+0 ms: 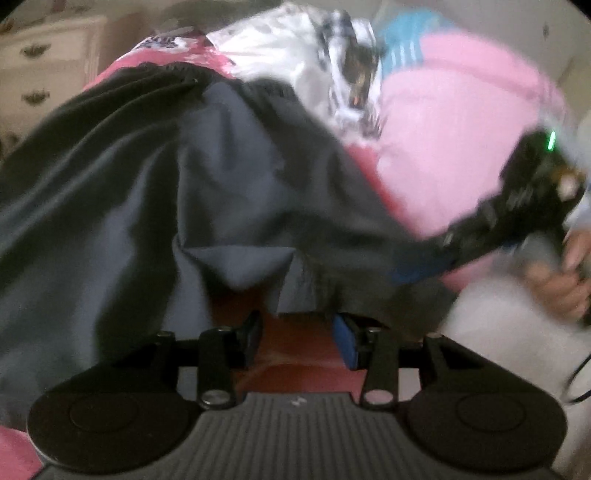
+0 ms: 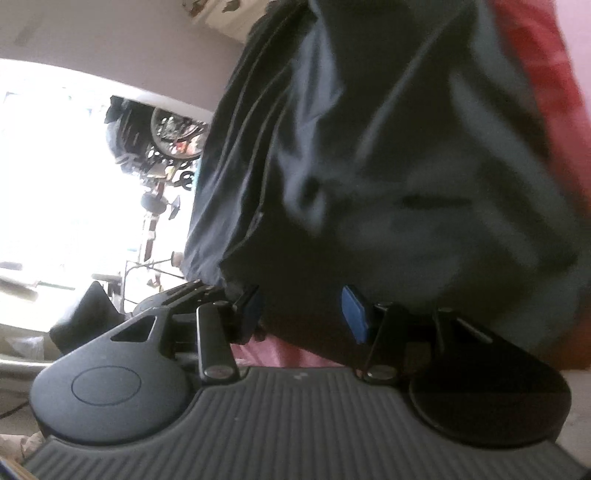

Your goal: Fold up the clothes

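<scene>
A dark navy garment (image 1: 147,184) lies rumpled over a red bedcover (image 1: 122,66). Its near hem hangs just beyond my left gripper (image 1: 299,339), which stands open with bare red cover showing between the fingers. My right gripper (image 1: 417,269) reaches in from the right to the garment's right edge, held by a hand (image 1: 561,288). In the right wrist view the same dark garment (image 2: 369,147) fills the frame, and its cloth lies in the gap of my right gripper (image 2: 303,317), whose fingers stand well apart. Both views are blurred.
A pink garment (image 1: 461,129), a white patterned cloth (image 1: 288,48) and a blue striped piece (image 1: 406,33) are piled at the back. A white dresser (image 1: 44,66) stands at the left. The right wrist view shows a bright window (image 2: 55,166) and a wheeled object (image 2: 177,129).
</scene>
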### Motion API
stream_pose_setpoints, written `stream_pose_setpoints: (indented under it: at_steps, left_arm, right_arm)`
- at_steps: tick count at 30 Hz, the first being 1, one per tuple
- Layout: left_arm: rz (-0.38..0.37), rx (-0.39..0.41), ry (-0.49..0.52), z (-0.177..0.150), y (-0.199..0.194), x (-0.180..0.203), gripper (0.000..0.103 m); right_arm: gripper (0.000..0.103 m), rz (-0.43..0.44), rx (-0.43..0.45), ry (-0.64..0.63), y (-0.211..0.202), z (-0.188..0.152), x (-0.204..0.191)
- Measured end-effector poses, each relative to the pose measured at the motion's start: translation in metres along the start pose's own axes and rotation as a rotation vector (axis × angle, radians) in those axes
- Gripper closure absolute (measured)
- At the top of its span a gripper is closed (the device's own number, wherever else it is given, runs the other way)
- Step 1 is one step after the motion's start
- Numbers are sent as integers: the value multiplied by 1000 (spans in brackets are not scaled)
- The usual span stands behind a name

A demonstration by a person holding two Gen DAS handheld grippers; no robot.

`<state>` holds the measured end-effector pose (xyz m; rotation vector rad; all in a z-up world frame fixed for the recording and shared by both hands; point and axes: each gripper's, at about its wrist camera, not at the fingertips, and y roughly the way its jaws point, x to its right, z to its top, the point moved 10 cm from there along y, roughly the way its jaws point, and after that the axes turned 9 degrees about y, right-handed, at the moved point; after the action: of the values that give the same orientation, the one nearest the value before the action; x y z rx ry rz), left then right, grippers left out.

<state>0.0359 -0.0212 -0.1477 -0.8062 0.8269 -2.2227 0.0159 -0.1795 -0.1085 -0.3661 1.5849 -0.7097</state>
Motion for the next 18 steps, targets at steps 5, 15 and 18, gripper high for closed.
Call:
stream_pose_setpoints:
  at_steps: [5, 15, 18]
  left_arm:
    - [-86, 5, -7, 7, -2, 4, 59]
    - [-247, 77, -224, 19, -7, -1, 59]
    - [-255, 69, -251, 20, -7, -1, 59]
  right_arm:
    - [55, -20, 4, 31, -7, 3, 18]
    - [55, -12, 12, 49, -1, 11, 30]
    - [55, -14, 16, 57, -5, 13, 34]
